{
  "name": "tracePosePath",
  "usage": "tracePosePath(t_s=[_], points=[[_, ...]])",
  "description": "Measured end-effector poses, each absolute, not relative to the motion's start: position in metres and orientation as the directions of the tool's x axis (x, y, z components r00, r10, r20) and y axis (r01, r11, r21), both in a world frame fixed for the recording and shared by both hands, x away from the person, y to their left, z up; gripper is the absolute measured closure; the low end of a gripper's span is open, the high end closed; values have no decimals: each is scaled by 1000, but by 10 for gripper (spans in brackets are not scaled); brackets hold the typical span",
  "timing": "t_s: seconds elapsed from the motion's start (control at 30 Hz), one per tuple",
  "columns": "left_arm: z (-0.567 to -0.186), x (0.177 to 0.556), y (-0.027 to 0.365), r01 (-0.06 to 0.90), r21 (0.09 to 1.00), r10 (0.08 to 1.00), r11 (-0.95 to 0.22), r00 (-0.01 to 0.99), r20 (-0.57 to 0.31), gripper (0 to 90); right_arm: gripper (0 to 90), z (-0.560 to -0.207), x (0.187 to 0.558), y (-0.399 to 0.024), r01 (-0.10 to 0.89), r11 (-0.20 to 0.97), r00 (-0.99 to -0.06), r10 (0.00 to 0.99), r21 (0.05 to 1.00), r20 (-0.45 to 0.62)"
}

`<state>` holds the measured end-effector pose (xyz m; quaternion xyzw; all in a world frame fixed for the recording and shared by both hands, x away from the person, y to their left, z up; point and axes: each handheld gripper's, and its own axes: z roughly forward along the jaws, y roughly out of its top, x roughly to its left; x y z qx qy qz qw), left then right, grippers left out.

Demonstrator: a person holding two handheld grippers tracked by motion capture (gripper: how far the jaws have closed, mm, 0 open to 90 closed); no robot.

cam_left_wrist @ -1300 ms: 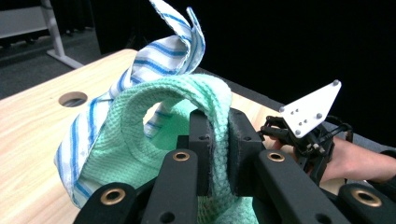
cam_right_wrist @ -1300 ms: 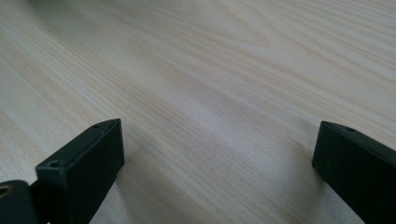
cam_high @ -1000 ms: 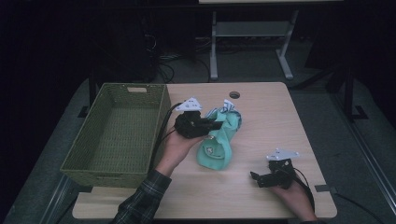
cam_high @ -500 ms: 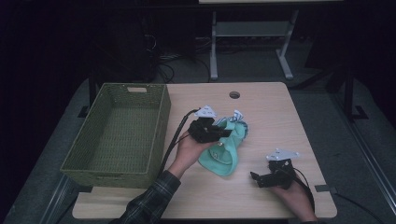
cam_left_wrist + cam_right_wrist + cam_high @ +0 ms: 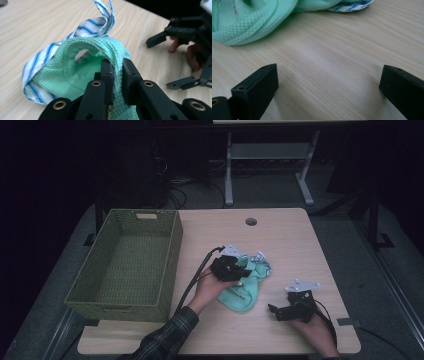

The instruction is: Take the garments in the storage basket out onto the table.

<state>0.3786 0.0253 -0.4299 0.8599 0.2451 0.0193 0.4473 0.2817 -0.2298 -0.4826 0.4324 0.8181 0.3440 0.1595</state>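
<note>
Garment: a mint-green knitted garment (image 5: 75, 72) with a waffle-like weave, crumpled in a loose heap; a white lining with blue stripes (image 5: 82, 28) shows at its edge and stands up in a curl in the upper middle of the left gripper view.
Place of the garment: in the high view it lies on the tabletop (image 5: 285, 240) a little below and right of the frame's centre, right of the basket.
Print: some dark lettering is on the flat lower part of the green cloth in the high view, too small to read.
Left gripper: the left gripper (image 5: 116, 75) has its jaws clenched on a thick folded band of the green cloth; in the high view the left gripper (image 5: 231, 269) sits on the left part of the heap.
Right gripper: the right gripper (image 5: 280, 311) rests low on the tabletop in the lower right of the high view, near the garment but apart from it; its jaws are released, wide apart, with bare wood between them in the right gripper view.
Basket: a green woven basket (image 5: 125, 265) stands at the left side of the tabletop, just beside the left forearm.
Cable hole: a round hole (image 5: 251, 221) in the upper part of the tabletop.
In the way: the left gripper and hand cover the left part of the heap in the high view.
</note>
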Motion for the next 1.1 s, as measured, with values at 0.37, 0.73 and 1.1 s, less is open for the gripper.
tracePosePath(t_s=[0.37, 0.73, 1.1], points=[[-457, 378, 19, 419, 725, 445, -546, 879, -173, 796, 19, -483, 282, -230, 597, 390, -576, 817, 701, 35], [-447, 376, 25, 422, 732, 437, -535, 880, -188, 580, 19, -483, 282, -230, 597, 391, -576, 817, 701, 35], [-417, 362, 57, 396, 758, 457, -518, 877, -147, 743, 19, -483, 282, -230, 598, 390, -575, 817, 701, 36]])
